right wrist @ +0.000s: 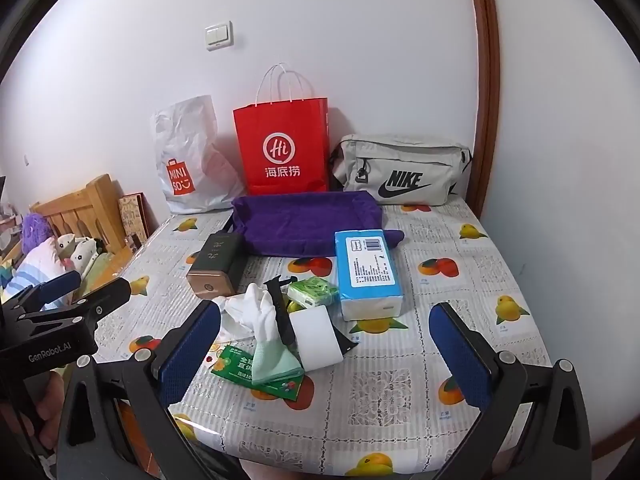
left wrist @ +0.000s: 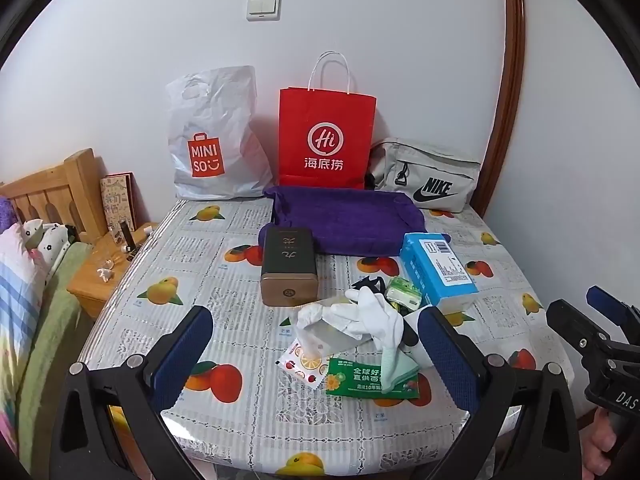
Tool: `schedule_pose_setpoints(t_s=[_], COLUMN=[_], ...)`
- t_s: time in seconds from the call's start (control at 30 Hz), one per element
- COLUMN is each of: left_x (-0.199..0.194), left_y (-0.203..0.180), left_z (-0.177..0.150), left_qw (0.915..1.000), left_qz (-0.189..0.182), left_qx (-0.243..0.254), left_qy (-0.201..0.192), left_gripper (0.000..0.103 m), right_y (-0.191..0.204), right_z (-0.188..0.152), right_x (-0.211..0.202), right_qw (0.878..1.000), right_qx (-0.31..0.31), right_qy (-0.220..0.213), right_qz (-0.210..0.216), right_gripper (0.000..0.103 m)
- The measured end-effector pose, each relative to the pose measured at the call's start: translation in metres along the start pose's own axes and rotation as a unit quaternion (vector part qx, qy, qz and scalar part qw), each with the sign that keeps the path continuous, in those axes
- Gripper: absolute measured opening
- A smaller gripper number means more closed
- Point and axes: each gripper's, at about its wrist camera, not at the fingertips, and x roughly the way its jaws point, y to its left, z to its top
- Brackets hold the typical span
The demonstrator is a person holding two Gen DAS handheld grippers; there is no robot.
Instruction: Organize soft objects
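Note:
A pile of soft things lies mid-table: a white glove (left wrist: 368, 316) (right wrist: 260, 312), a pale green cloth (left wrist: 394, 368) (right wrist: 276, 364), a green tissue pack (left wrist: 406, 294) (right wrist: 312, 292), a green sachet (left wrist: 360, 380) (right wrist: 244, 372), a white roll (right wrist: 316, 336) and a blue tissue pack (left wrist: 436, 268) (right wrist: 368, 268). A folded purple towel (left wrist: 344, 220) (right wrist: 308, 220) lies behind. My left gripper (left wrist: 320, 356) is open and empty, just before the pile. My right gripper (right wrist: 324, 356) is open and empty, the roll and cloth near its left finger.
A brown tin box (left wrist: 288, 268) (right wrist: 218, 268) stands left of the pile. A white Miniso bag (left wrist: 212, 140), a red paper bag (left wrist: 326, 136) and a grey Nike pouch (left wrist: 428, 178) lean against the wall. A bed and nightstand (left wrist: 104, 272) are at the left.

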Motion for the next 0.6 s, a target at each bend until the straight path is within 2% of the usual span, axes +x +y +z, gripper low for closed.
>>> schedule_pose_setpoints(t_s=[0.6], left_x=[-0.0008], left_y=[0.0008], left_z=[-0.0021], left_qw=[1.0000], left_qz=[0.005], left_qx=[0.004], left_qy=[-0.005], left_gripper=[0.103], right_y=[0.0004], right_z=[-0.0016], right_x=[-0.0001], right_qw=[1.000], right_qx=[0.003], right_qy=[0.000], right_qz=[0.003], right_gripper=[0.103])
